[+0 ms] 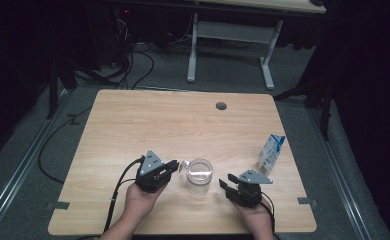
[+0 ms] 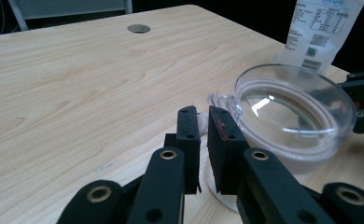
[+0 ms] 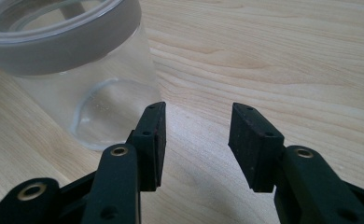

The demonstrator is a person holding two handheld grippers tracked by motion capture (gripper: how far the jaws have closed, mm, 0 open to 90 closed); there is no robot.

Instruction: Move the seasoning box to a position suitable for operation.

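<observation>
The glass mug (image 1: pixel 199 175) stands upright near the front edge of the table (image 1: pixel 133 120), between the two grippers. The left gripper (image 2: pixel 202 135) has its jaws clamped on the mug's handle (image 2: pixel 220 100). The right gripper (image 3: pixel 196 130) rests just beside the mug, jaws apart and empty. The mug appears rigid, smooth, fragile and empty, hence probably light. The handle gives the firmest hold; the wall is likely slippery. A carton (image 1: pixel 271 152) stands apart at right.

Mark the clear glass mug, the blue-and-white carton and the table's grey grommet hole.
Clear glass mug (image 1: pixel 199 176), high view, on its rim.
Blue-and-white carton (image 1: pixel 271 153), high view, on its front face.
Grey grommet hole (image 1: pixel 221 106), high view, at its centre.
</observation>
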